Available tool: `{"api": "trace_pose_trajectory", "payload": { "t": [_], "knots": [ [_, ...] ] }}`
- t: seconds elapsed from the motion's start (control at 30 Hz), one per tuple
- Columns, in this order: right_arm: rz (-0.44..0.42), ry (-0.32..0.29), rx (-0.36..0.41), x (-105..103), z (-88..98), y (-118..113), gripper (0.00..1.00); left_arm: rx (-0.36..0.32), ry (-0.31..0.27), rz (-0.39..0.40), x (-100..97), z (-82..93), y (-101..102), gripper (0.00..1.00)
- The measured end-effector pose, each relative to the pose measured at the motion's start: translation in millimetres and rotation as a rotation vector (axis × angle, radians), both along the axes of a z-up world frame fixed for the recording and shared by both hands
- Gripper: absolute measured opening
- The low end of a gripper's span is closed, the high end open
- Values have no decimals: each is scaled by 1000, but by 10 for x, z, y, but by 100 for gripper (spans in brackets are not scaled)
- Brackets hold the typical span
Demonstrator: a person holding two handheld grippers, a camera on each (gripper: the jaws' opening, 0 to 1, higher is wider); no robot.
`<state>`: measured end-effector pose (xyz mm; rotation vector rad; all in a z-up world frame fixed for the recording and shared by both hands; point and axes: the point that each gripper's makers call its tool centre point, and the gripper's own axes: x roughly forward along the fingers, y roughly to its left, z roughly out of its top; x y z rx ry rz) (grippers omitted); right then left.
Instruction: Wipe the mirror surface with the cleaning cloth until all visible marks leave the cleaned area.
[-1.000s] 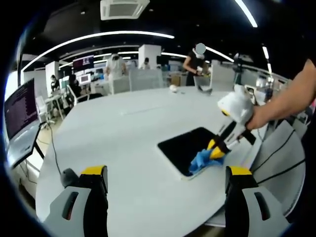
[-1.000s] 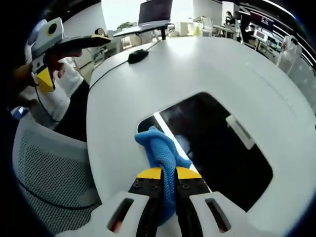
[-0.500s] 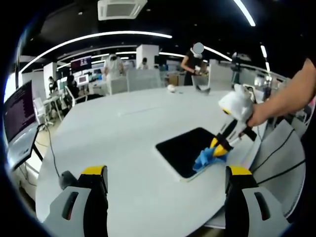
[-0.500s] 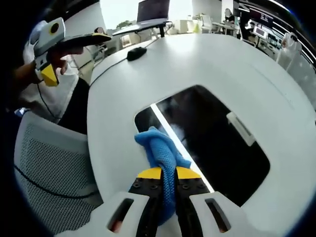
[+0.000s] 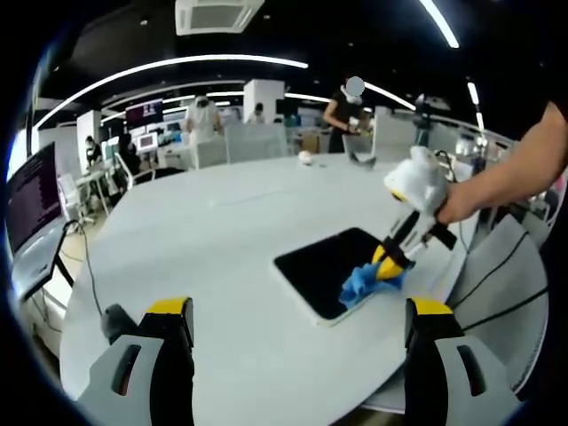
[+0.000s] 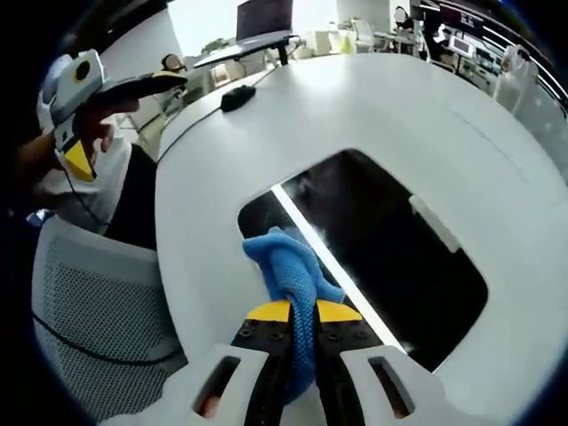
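At the far left edge of the table (image 5: 222, 240) a computer mouse (image 5: 114, 317) sits on its cable, well apart from the work. The left gripper (image 5: 297, 333) hovers low over the near side of the table with its jaws spread wide and nothing between them; it looks parked there, probably to stay out of the wiping path while keeping the scene in sight. In the right gripper view it is held up in a hand at the left, beside a mesh chair (image 6: 89, 328).

Further right lies the mirror (image 5: 324, 271), a dark rounded rectangle flat on the table near its right-hand edge. It reflects the dark ceiling and a bright strip light, so any marks on it are hard to make out.

The cleaning cloth (image 6: 288, 271) is a blue bundle pressed onto the mirror's near corner, close to the table edge. The right gripper (image 6: 296, 311) has its jaws clenched on the cloth, the fabric running down between them; bunching it this way seems meant to give a firm pad for rubbing. In the left gripper view the right gripper reaches down at a slant from a forearm (image 5: 506, 182) at the right.

Most of the mirror lies beyond the cloth, so the wiping looks unfinished, though I cannot tell which parts are already clean.
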<state>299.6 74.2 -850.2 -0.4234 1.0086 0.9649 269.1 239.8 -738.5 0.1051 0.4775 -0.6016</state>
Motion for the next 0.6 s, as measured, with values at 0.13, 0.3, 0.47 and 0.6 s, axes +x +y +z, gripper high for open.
{"api": "trace_pose_trajectory", "payload": {
  "t": [0.13, 0.3, 0.47, 0.6],
  "knots": [
    [-10, 3, 2, 24, -3, -2, 4, -5, 2, 3, -5, -11, -4, 99],
    [-30, -4, -3, 73, -5, -9, 4, -6, 4, 3, -13, -22, -7, 99],
    [-35, -29, -17, 167, -5, -33, 4, -13, 6, 6, -13, -23, -5, 99],
    [-47, -28, -19, 271, -4, -54, 4, -20, 7, 8, -7, -24, -5, 99]
  ]
}}
